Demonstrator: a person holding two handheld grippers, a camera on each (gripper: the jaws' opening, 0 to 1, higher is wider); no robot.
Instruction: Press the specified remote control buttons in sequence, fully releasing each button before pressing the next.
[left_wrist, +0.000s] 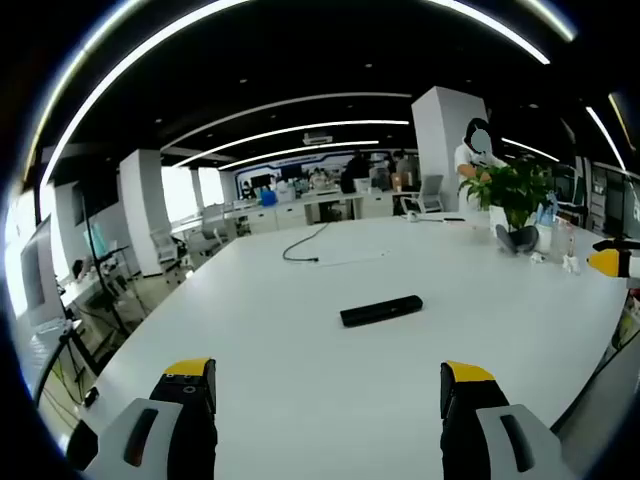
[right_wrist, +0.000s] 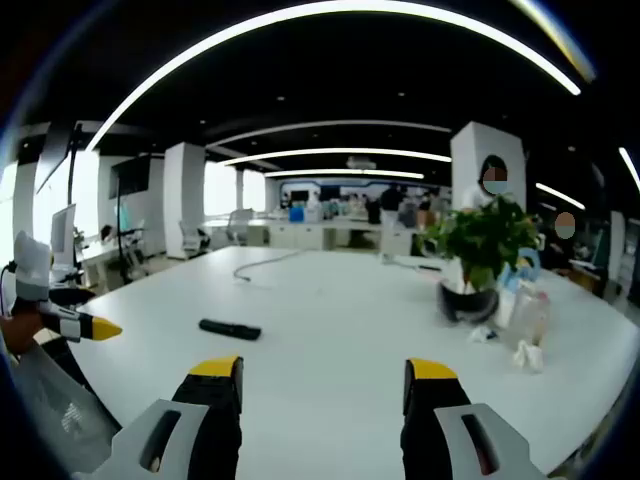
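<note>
Both grippers, left (left_wrist: 328, 392) and right (right_wrist: 322, 385), hang wide and empty while the remote (left_wrist: 381, 311) lies mid-table (left_wrist: 300, 330), well apart, so a sloppy jab could skid it away.

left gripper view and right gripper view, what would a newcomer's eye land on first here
The black remote control lies alone on the big white table, ahead of the open left gripper. A leafy potted plant stands further back toward the table's right side, beyond the open right gripper. A loose cable curls near the far edge.
</note>
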